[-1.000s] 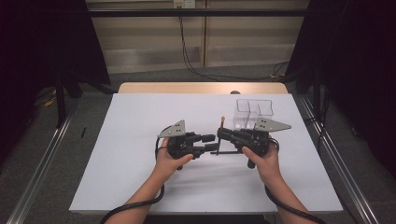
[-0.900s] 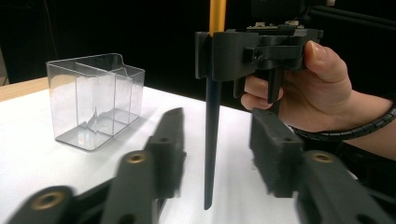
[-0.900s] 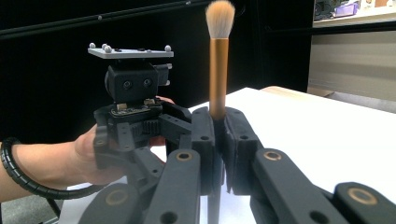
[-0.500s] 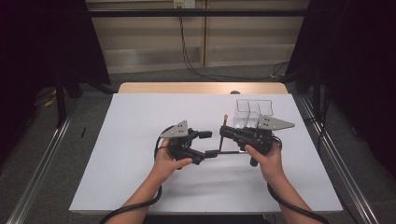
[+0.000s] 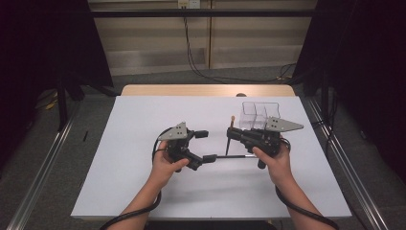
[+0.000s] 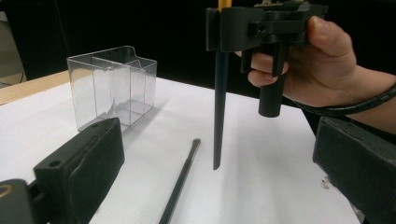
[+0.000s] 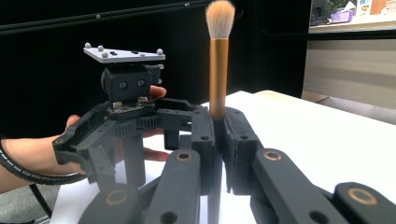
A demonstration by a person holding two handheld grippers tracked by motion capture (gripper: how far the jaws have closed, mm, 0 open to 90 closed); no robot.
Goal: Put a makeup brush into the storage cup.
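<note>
High view was used to see a white table [image 5: 119,182] with two hands at work on it. The right gripper [image 5: 230,135] was clenched on a makeup brush [image 5: 231,125], which was held upright with its soft tip on top. In the right gripper view, the brush's gold neck and fluffy tip [image 7: 219,56] were seen standing up from between the shut jaws. The left gripper [image 5: 207,146] was seen with its jaws wide apart and nothing between them. Those jaws had just been opened. A thin dark brush [image 5: 230,156] was seen lying flat on the table between the two grippers, just past the left jaws. In the left gripper view, this thin brush [image 6: 181,179] was seen lying on the white top, apart from both black jaws. A clear box [image 5: 258,115] with sections was seen standing near the right hand, and it looked empty. So the job was judged to be only partly done: one brush was picked up, but no brush was put in the box yet. Compared with one second ago, the left jaws were much wider, and the thin brush was let go and left on the table.
</note>
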